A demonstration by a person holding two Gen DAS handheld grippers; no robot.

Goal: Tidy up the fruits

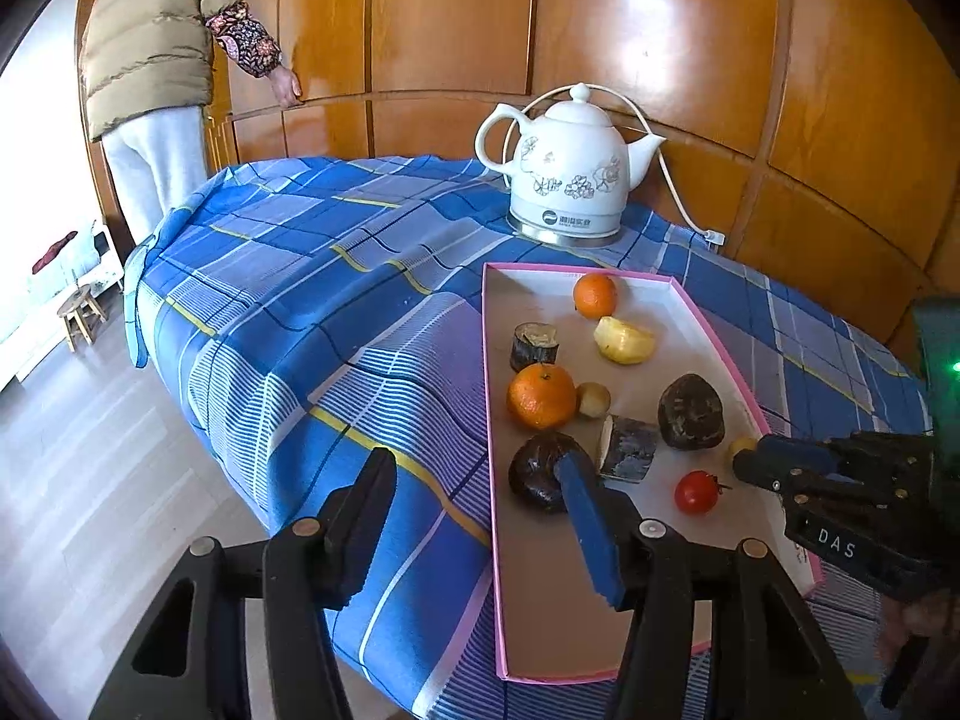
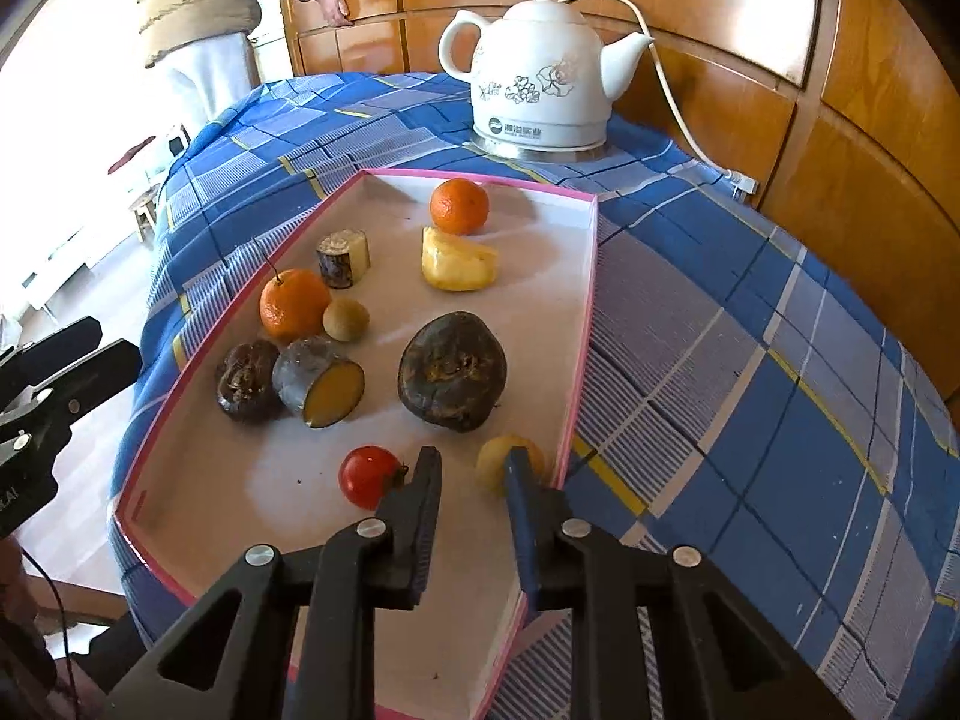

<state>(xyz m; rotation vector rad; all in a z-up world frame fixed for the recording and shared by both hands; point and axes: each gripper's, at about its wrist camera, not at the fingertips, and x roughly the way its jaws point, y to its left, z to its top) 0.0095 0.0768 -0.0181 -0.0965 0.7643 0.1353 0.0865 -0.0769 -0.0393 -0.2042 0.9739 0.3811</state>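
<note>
**Asker:** Where do your claws stand?

**Me:** My right gripper is drawn in as tight as it goes. Only a narrow slit is left between its fingers, with bare tray floor showing through and nothing clamped. It points down into the near right corner of the pink-rimmed tray. My left gripper has its fingers well apart and empty. One finger is over the blue checked cloth and the other is over the tray's left side.

**Asker:** And the fruit?

**Me:** All of it lies in the tray. A small yellow fruit sits just behind my right claw's blue-padded finger, near the rim. A cherry tomato sits just beside the other finger. I cannot tell whether either one touches.

**Asker:** Further in?

**Me:** A large dark wrinkled fruit lies mid-tray. To its left is a smaller dark fruit, touching a cut dark-skinned piece with a yellow face. Behind those is an orange with a little tan round fruit against it. Then comes a second cut piece, a peeled yellow chunk, and a second orange at the far end.

**Asker:** Anything beyond the tray?

**Me:** A white flowered electric kettle stands on the cloth. A person in a tan padded jacket has a hand on the wooden panelling.
</note>
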